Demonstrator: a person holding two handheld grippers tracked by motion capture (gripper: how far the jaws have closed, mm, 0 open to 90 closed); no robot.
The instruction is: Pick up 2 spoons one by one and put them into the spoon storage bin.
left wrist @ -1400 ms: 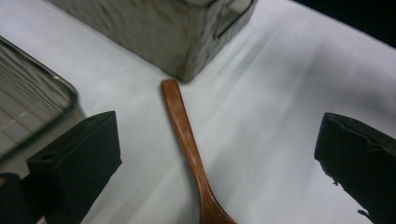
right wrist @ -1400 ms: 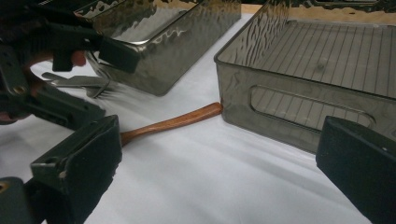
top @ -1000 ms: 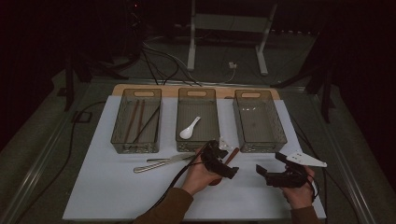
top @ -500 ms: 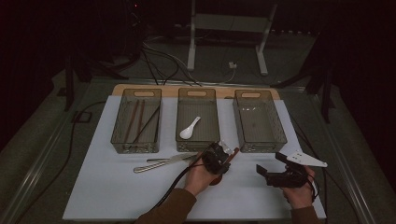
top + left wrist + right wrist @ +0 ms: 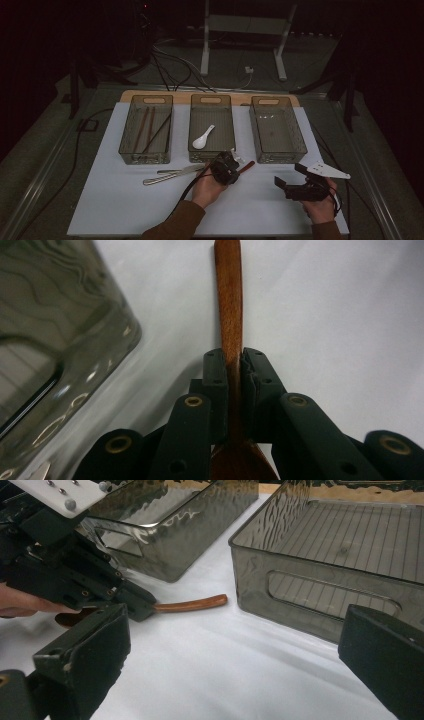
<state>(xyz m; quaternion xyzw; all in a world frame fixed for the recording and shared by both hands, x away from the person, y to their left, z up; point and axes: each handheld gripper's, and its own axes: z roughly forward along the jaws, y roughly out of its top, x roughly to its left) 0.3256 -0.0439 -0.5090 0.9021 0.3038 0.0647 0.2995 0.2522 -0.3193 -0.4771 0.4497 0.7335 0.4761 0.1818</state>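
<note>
A brown wooden spoon lies on the white mat in front of the middle bin. My left gripper has just been closing its jaws, and the spoon's handle is between them. In the left gripper view the pads press on both sides of the handle, which runs straight ahead over the mat. The right gripper view shows that handle poking out of the left gripper. Near the front right of the mat my right gripper rests open with nothing between its fingers.
Three clear bins stand in a row at the back. The left bin holds chopsticks, the middle bin holds a white spoon, and the right bin holds nothing. Metal cutlery lies left of my left hand.
The left gripper's jaws went from wide open to clamped on the wooden spoon's handle, and the hand shifted slightly. The right gripper stayed put.
</note>
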